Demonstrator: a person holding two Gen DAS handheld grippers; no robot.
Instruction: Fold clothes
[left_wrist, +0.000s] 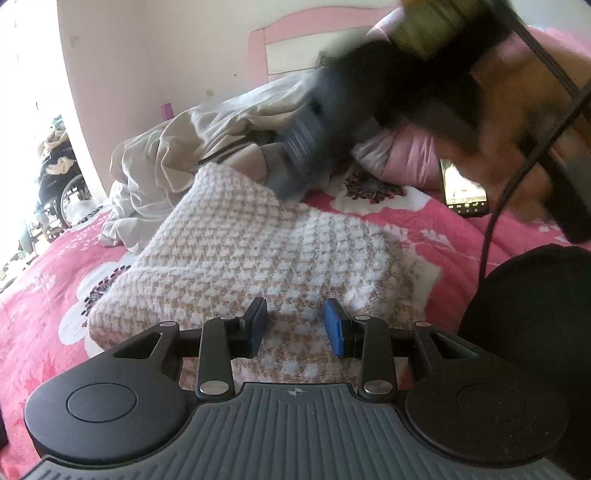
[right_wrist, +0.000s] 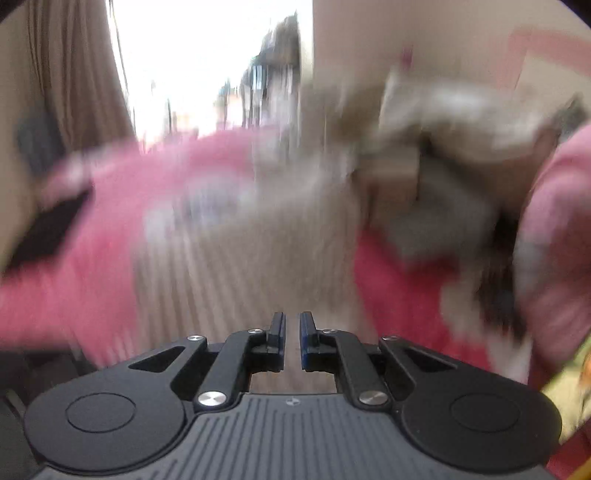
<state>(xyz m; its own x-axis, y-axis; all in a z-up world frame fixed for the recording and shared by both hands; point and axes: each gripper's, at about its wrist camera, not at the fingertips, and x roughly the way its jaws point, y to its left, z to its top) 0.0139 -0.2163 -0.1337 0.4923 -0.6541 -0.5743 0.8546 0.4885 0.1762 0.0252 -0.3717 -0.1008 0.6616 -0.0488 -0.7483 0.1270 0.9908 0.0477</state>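
on the bed (left_wrist: 424, 221), over its pink flowered cover, i had the left gripper (left_wrist: 295, 326) low above the knitted blanket (left_wrist: 258, 254), a white and tan waffle-textured piece lying partly folded in a thick wedge. in the left wrist view it filled the middle, running from 6 o'clock, right under my fingers (left_wrist: 334, 326), up toward 12 o'clock. those left fingers stood spread with bare knit showing in the gap between the blue pads; nothing was pinched, and i could not tell whether the tips touched the fabric.

at 11 o'clock of the blanket lay a crumpled beige garment (left_wrist: 177, 155), heaped against the wall side of the bed. at 1 o'clock the right gripper came in blurred, dark and grey, its tip down at the blanket's far corner beside a grey cloth (left_wrist: 284, 177). a phone (left_wrist: 463, 192) lay screen-up on the cover at 2 o'clock, with a pink pillow (left_wrist: 410, 158) just behind it and the pink headboard (left_wrist: 314, 22) beyond.

in the right wrist view everything was smeared. the right gripper (right_wrist: 291, 330) had its fingers pressed nearly together, only a thin slit left between the pads, over tan ribbed-looking fabric; whether any of it was caught in that slit i could not tell.
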